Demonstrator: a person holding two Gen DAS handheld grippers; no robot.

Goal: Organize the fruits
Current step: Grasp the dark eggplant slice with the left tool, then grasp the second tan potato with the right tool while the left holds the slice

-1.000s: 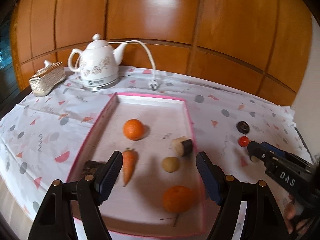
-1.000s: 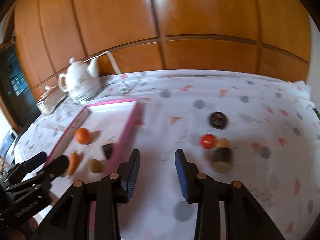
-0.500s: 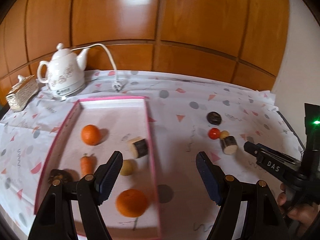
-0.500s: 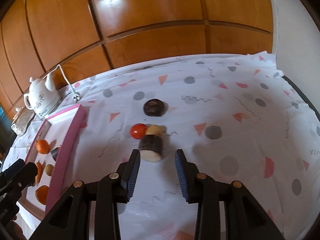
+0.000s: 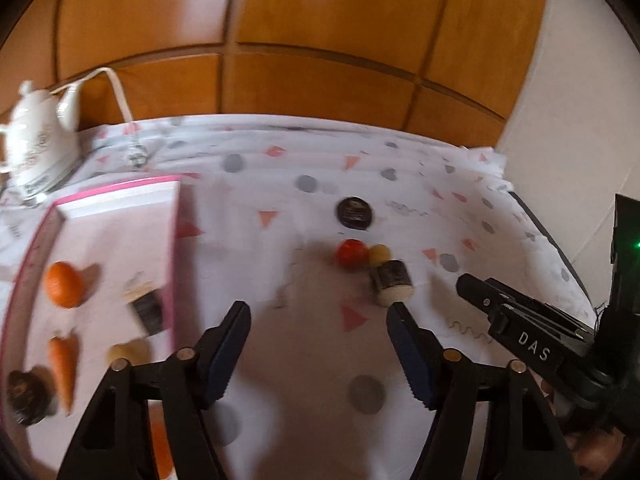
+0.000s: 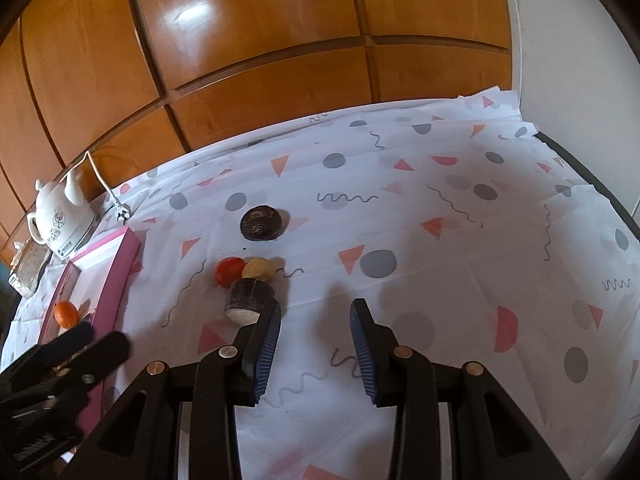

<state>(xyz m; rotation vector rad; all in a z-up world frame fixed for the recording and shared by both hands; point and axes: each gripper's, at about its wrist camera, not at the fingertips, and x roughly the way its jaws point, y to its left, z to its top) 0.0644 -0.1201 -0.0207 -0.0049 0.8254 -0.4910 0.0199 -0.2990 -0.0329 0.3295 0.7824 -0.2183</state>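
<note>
Four loose items lie on the patterned cloth: a dark round fruit (image 5: 354, 212) (image 6: 262, 222), a red tomato (image 5: 351, 252) (image 6: 230, 271), a small yellow ball (image 5: 379, 253) (image 6: 260, 269) and a dark cylinder with a pale cut end (image 5: 392, 282) (image 6: 250, 300). My left gripper (image 5: 320, 320) hovers just short of them, its jaws closing with nothing between them. My right gripper (image 6: 316, 312) stands narrowly open and empty, its left finger right beside the cylinder. The pink tray (image 5: 174, 248) (image 6: 116, 280) at the left holds an orange (image 5: 64, 284), a carrot (image 5: 64, 360) and other pieces.
A white kettle (image 5: 36, 148) (image 6: 60, 216) with its cord stands at the back left, beside a woven box (image 6: 28, 264). Wooden panels close off the back. The table's right edge (image 6: 592, 184) runs along a white wall. The left gripper (image 6: 98, 340) shows low left in the right wrist view.
Both grippers swung right, away from the tray and toward the loose items on the cloth. The left jaws have narrowed a little. The right gripper now sits beside the dark cylinder.
</note>
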